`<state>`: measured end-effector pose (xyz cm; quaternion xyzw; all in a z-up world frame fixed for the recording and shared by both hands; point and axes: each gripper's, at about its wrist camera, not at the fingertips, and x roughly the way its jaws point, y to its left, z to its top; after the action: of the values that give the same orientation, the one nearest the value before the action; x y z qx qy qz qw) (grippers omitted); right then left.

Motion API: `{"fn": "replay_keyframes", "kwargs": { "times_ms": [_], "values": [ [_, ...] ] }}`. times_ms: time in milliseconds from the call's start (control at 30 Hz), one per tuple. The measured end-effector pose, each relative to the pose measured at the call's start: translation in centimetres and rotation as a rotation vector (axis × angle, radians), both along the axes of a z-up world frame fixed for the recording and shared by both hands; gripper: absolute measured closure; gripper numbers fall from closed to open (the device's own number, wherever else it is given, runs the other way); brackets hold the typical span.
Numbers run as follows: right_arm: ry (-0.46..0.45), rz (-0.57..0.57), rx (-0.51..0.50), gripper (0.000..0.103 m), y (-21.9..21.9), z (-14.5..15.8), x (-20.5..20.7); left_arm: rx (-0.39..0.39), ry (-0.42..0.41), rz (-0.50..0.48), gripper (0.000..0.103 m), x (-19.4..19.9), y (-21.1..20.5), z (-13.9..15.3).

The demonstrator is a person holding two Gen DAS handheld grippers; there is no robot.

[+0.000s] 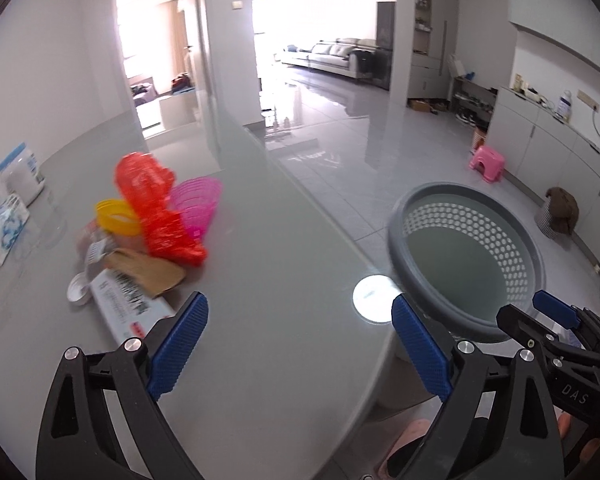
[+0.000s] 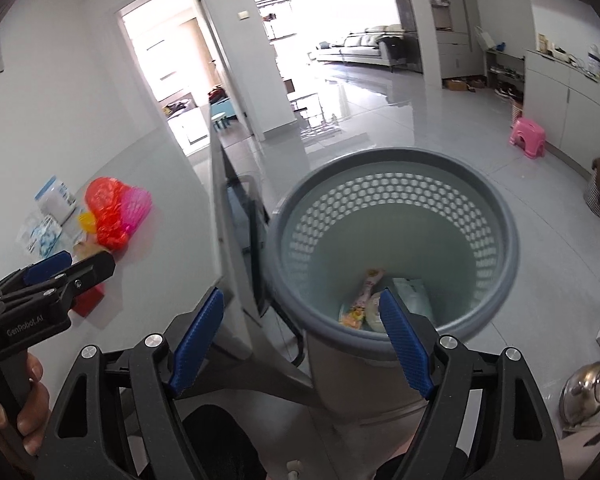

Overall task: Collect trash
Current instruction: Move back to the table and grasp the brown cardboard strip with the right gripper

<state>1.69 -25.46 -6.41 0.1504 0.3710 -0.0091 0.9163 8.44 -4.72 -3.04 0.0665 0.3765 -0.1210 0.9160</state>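
Note:
A grey perforated bin (image 2: 396, 240) stands on the floor beside the table edge; it also shows in the left wrist view (image 1: 468, 256). Inside lie a colourful wrapper (image 2: 360, 300) and a pale packet (image 2: 414, 294). On the grey table (image 1: 280, 320) sits a trash pile: a red crinkled bag (image 1: 156, 208), a brown paper piece (image 1: 148, 272), a white box (image 1: 128, 312) and a white cap (image 1: 78, 290). My left gripper (image 1: 300, 344) is open and empty above the table, right of the pile. My right gripper (image 2: 300, 336) is open and empty over the bin's near rim.
A pink basket (image 1: 198, 204) and a yellow cup (image 1: 118, 216) stand behind the red bag. A white jar (image 1: 22, 176) and a wipes packet (image 1: 4, 228) sit at the table's left. A pink stool (image 1: 487, 163) stands on the floor. A metal pot lid (image 2: 588, 392) lies at right.

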Motion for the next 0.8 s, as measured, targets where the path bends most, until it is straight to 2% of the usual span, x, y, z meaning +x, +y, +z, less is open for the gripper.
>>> {"fn": "replay_keyframes", "kwargs": {
  "times_ms": [267, 533, 800],
  "values": [
    [0.009, 0.120, -0.015, 0.026, 6.4, 0.1, 1.8, 0.008, -0.020, 0.137, 0.010, 0.0, 7.1, -0.1],
    [0.009, 0.217, -0.020, 0.026, 11.5, 0.0, 3.8, -0.002, 0.002, 0.253, 0.010, 0.3, 13.7, -1.1],
    [-0.021, 0.303, -0.065, 0.026, 17.0, 1.0, 7.2, -0.045, -0.010, 0.356, 0.008, 0.8, 19.4, -1.5]
  ]
}}
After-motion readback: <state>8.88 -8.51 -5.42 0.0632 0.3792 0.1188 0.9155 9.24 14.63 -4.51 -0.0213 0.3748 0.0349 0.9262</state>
